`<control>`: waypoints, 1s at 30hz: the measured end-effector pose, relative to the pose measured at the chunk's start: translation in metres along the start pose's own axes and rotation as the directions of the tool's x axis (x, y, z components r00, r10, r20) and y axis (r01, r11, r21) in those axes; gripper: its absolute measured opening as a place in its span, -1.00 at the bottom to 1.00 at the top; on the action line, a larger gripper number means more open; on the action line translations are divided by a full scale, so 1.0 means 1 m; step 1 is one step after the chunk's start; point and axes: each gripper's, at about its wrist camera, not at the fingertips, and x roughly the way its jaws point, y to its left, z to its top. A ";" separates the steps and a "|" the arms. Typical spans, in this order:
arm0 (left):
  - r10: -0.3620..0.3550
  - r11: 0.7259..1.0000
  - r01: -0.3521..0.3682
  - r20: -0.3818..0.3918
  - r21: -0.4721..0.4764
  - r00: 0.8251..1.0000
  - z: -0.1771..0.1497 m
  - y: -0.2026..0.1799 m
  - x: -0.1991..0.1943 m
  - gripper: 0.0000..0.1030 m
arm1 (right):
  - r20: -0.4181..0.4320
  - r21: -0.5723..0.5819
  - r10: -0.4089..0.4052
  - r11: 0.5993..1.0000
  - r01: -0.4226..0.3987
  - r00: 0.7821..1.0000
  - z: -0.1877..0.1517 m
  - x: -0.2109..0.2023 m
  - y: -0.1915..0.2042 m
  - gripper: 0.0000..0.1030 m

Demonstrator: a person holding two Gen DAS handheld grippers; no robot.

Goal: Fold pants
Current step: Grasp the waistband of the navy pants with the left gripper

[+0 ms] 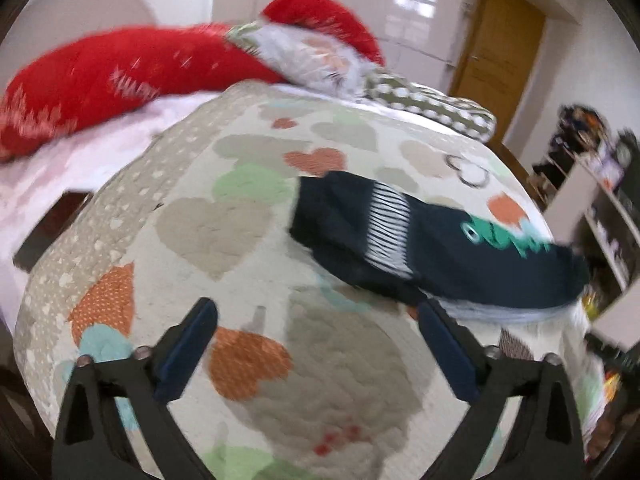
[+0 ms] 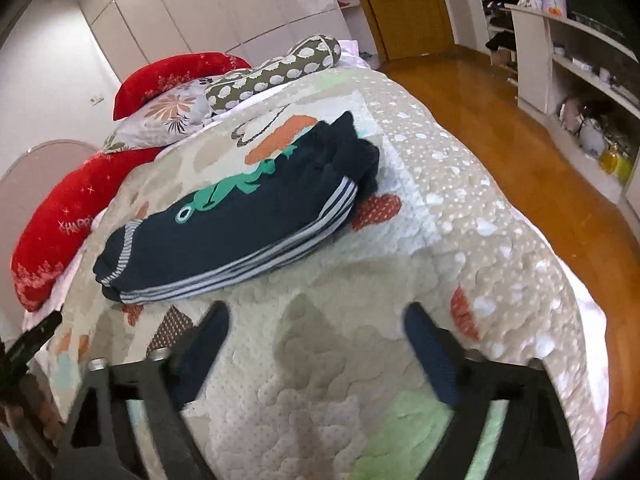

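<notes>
Dark navy pants [image 2: 240, 216] with white side stripes and a green crocodile print lie folded in a compact bundle on the heart-patterned quilt [image 2: 360, 380]. They also show in the left wrist view [image 1: 432, 248], right of centre. My left gripper [image 1: 316, 312] is open and empty over the quilt, its right fingertip close to the bundle's near edge. My right gripper [image 2: 316, 316] is open and empty, a little in front of the bundle's striped edge.
Red pillows [image 2: 64, 216], a floral pillow [image 2: 168, 116] and a spotted bolster [image 2: 272, 72] lie at the head of the bed. Wooden floor [image 2: 520, 128], a door [image 2: 404, 8] and cluttered white shelves [image 2: 580, 92] are to the right.
</notes>
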 end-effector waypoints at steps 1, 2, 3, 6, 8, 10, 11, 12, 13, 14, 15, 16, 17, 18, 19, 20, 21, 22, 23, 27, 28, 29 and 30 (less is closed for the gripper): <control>-0.007 1.000 0.007 -0.020 -0.024 1.000 0.005 0.006 0.004 0.77 | -0.021 0.015 0.002 1.000 -0.001 1.000 0.007 0.002 -0.007 0.40; -0.020 0.999 0.018 -0.043 -0.047 0.999 0.011 0.012 0.010 0.77 | -0.026 0.014 0.000 1.000 0.001 1.000 0.004 0.005 -0.007 0.19; -0.029 0.997 0.025 -0.064 -0.068 0.998 0.015 0.017 0.017 0.77 | -0.043 0.015 0.004 1.000 -0.003 0.999 0.005 0.010 -0.008 0.14; -0.052 0.990 0.036 -0.117 -0.134 0.992 0.023 0.028 0.040 0.77 | -0.040 -0.005 -0.001 1.000 0.001 0.999 0.000 0.016 -0.002 0.15; -0.086 0.983 0.061 -0.147 -0.171 0.985 0.024 0.032 0.052 0.77 | -0.037 -0.028 0.006 1.000 -0.007 0.999 -0.005 0.015 0.005 0.15; -0.125 0.974 0.090 -0.166 -0.207 0.978 0.026 0.031 0.062 0.77 | -0.020 -0.048 0.020 0.999 -0.021 1.000 -0.006 0.013 0.013 0.14; -0.151 0.967 0.109 -0.173 -0.229 0.973 0.028 0.030 0.068 0.77 | 0.005 -0.070 0.018 0.997 -0.017 1.000 -0.005 0.011 0.017 0.15; -0.184 0.958 0.136 -0.179 -0.252 0.966 0.031 0.028 0.075 0.76 | 0.026 -0.086 0.012 0.996 -0.009 1.000 -0.005 0.010 0.022 0.26; -0.204 0.952 0.151 -0.187 -0.265 0.961 0.034 0.025 0.079 0.72 | 0.046 -0.106 0.011 0.994 -0.006 0.999 -0.004 0.009 0.026 0.32; -0.222 0.947 0.163 -0.198 -0.278 0.955 0.037 0.023 0.084 0.63 | 0.057 -0.119 0.021 0.993 -0.014 0.998 -0.002 0.009 0.029 0.35; -0.238 0.942 0.175 -0.204 -0.285 0.950 0.040 0.019 0.088 0.61 | 0.052 -0.128 0.027 0.992 -0.020 0.998 0.002 0.010 0.031 0.35; -0.247 0.941 0.184 -0.207 -0.282 0.947 0.044 0.015 0.091 0.61 | 0.039 -0.130 0.028 0.991 -0.023 0.999 0.004 0.012 0.032 0.35; -0.247 0.945 0.188 -0.211 -0.268 0.946 0.048 0.010 0.094 0.60 | 0.008 -0.128 0.046 0.991 -0.044 0.999 0.007 0.014 0.034 0.35; -0.235 0.953 0.180 -0.218 -0.245 0.947 0.052 0.005 0.098 0.56 | -0.020 -0.120 0.074 0.990 -0.076 0.997 0.008 0.016 0.035 0.35; -0.221 0.960 0.169 -0.230 -0.224 0.948 0.055 0.000 0.103 0.33 | -0.050 -0.103 0.111 0.988 -0.116 0.993 0.010 0.019 0.036 0.35; -0.215 0.963 0.163 -0.247 -0.214 0.945 0.058 -0.002 0.109 -0.09 | -0.065 -0.087 0.135 0.986 -0.141 0.989 0.010 0.021 0.036 0.35; -0.211 0.966 0.158 -0.270 -0.205 0.939 0.060 -0.004 0.114 -0.32 | -0.073 -0.080 0.146 0.985 -0.152 0.986 0.010 0.024 0.037 0.35; -0.197 0.970 0.143 -0.293 -0.196 0.936 0.061 -0.005 0.119 -0.61 | -0.080 -0.083 0.147 0.985 -0.154 0.986 0.008 0.026 0.040 0.35; -0.191 0.971 0.137 -0.296 -0.196 0.936 0.061 -0.004 0.120 -0.65 | -0.083 -0.088 0.143 0.985 -0.150 0.986 0.006 0.028 0.042 0.35; -0.210 0.965 0.153 -0.275 -0.215 0.938 0.060 0.002 0.117 -0.65 | -0.106 -0.097 0.154 0.982 -0.165 0.982 -0.002 0.033 0.050 0.35; -0.219 0.961 0.158 -0.272 -0.227 0.937 0.060 0.004 0.117 -0.65 | -0.108 -0.100 0.156 0.981 -0.167 0.982 -0.003 0.033 0.051 0.35; -0.229 0.956 0.163 -0.273 -0.246 0.934 0.059 0.007 0.119 -0.65 | -0.110 -0.107 0.158 0.980 -0.170 0.981 -0.004 0.034 0.053 0.35; -0.240 0.951 0.168 -0.277 -0.261 0.931 0.059 0.008 0.120 -0.63 | -0.114 -0.111 0.164 0.978 -0.176 0.980 -0.004 0.033 0.054 0.35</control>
